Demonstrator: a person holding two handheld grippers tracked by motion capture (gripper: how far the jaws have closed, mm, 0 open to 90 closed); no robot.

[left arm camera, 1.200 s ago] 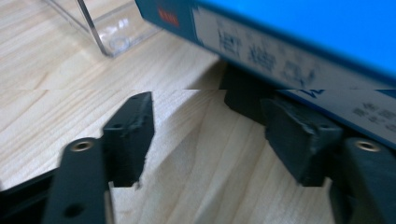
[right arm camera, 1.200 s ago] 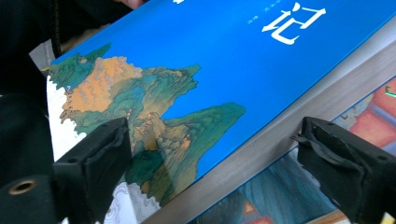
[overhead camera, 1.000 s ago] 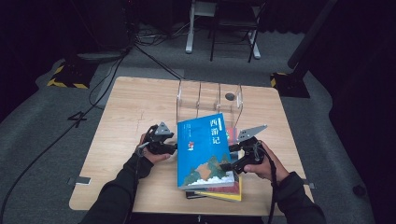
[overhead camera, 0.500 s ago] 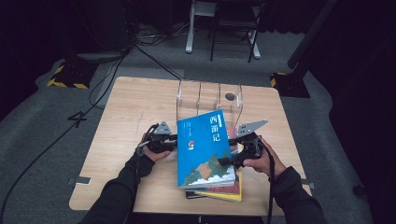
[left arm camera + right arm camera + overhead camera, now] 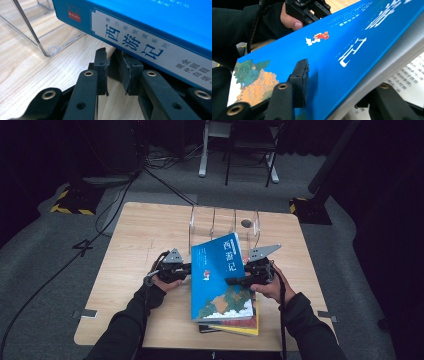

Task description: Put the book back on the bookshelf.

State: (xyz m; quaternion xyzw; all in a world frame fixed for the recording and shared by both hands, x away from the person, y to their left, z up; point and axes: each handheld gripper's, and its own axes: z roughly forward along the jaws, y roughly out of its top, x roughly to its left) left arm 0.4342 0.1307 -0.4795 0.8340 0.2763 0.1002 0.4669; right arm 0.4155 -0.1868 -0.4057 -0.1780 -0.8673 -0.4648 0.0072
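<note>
A blue book [image 5: 220, 275] with white Chinese characters lies tilted on a short stack of books [image 5: 242, 326], its far end raised. My left gripper [image 5: 187, 270] sits at the book's left side. In the left gripper view its jaws [image 5: 116, 67] lie just under the white spine [image 5: 140, 45]. They have just been closing to a narrow gap with nothing between them. My right gripper [image 5: 235, 281] holds the book's right edge. It has just been closing, with one pad [image 5: 301, 75] pressed on the blue cover [image 5: 337, 47] and the other jaw under the page block.
A clear acrylic book rack [image 5: 222, 222] stands just beyond the book on the wooden table [image 5: 140, 235]; its base rim [image 5: 52, 48] lies close to my left jaws. Printed pages [image 5: 409, 77] show below the book. Cables and chair legs [image 5: 250, 155] lie beyond the table's far edge.
The right gripper's jaws have closed onto the book's right edge. The left gripper's jaws have narrowed beside the spine. Both hands stay in place.
</note>
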